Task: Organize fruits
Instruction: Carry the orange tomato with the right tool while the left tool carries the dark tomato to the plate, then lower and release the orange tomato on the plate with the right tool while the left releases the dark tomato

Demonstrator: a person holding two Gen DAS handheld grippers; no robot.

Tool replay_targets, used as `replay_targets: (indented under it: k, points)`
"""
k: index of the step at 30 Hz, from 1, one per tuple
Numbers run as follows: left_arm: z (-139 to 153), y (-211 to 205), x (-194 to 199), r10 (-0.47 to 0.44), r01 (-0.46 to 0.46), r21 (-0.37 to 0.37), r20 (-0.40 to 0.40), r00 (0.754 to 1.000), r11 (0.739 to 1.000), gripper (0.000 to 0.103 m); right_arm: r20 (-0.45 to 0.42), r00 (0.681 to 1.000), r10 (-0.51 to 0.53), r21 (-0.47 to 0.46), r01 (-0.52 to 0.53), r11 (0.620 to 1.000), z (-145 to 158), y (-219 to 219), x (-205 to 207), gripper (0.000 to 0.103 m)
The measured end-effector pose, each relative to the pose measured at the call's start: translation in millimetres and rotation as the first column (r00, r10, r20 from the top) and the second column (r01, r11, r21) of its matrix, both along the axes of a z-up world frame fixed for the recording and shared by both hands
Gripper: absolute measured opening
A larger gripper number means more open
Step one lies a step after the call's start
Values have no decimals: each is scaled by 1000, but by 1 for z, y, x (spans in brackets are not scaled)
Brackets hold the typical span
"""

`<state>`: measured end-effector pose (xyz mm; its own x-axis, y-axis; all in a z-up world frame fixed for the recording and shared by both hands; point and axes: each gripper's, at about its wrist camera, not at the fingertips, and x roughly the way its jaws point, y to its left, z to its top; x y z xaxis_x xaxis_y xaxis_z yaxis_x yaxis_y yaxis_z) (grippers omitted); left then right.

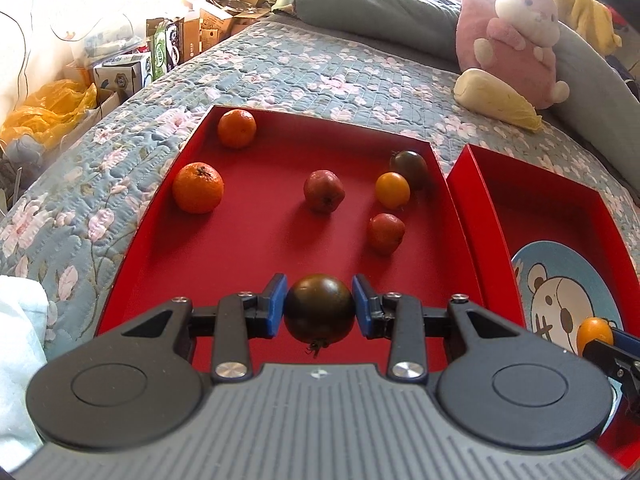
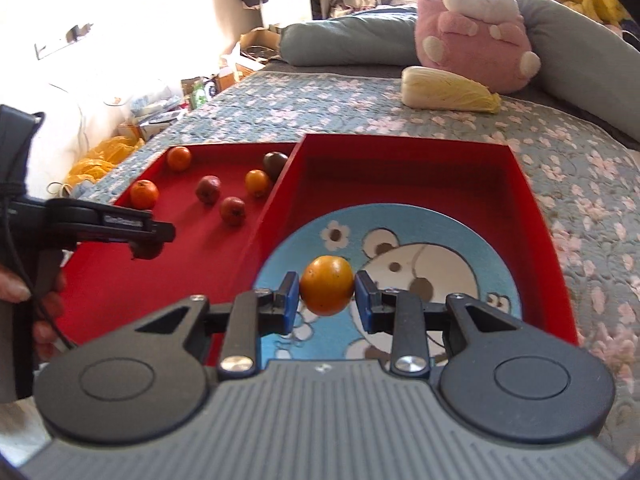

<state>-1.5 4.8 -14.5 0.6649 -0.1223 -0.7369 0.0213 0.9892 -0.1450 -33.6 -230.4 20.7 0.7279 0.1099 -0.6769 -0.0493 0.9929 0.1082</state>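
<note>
My left gripper [image 1: 320, 306] is shut on a dark green-brown tomato [image 1: 319, 307] and holds it above the near part of the left red tray [image 1: 152, 216]. That tray holds two tangerines [image 1: 198, 188], two red fruits [image 1: 323, 191], a small orange fruit [image 1: 392, 189] and another dark tomato [image 1: 410, 167]. My right gripper [image 2: 327, 286] is shut on a small orange fruit [image 2: 326, 285] and holds it over the blue bear plate [image 2: 472, 240], which lies in the right red tray [image 2: 532, 208]. The left gripper also shows in the right wrist view [image 2: 146, 248].
Both trays lie on a floral quilt [image 1: 300, 64] on a bed. A cabbage [image 2: 448, 90] and a pink plush toy [image 2: 476, 24] sit at the far side with grey pillows. Boxes and a yellow bag [image 1: 52, 108] stand beyond the bed's left edge.
</note>
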Motion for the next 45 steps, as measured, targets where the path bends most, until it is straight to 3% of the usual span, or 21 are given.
replay_targets:
  k: [4, 11, 16, 23, 29, 39, 45]
  points:
    - [2, -9, -4, -67, 67, -5, 21, 998, 998, 41, -41, 997, -65, -5, 65, 998, -14, -20, 4, 33]
    - [13, -32, -17, -172, 174, -21, 76, 982, 984, 41, -105, 990, -89, -58, 83, 995, -35, -28, 14, 34]
    - [30, -48, -24, -221, 229, -62, 115, 968, 971, 41, -86, 994, -68, -66, 63, 996, -33, -31, 20, 34]
    - [37, -90, -36, -336, 345, -61, 117, 934, 937, 41, -57, 998, -41, -111, 35, 993, -34, -28, 29, 34]
    - [26, -129, -45, -435, 440, -40, 87, 896, 897, 41, -69, 997, -34, -94, 27, 995, -35, -33, 22, 35]
    - [1, -139, -35, -425, 426, -38, 28, 905, 904, 41, -70, 997, -28, -81, 22, 996, -38, -37, 16, 34]
    - [-7, -146, -35, -451, 451, 2, 15, 893, 893, 41, -64, 998, 8, -133, -16, 991, -39, -32, 10, 34]
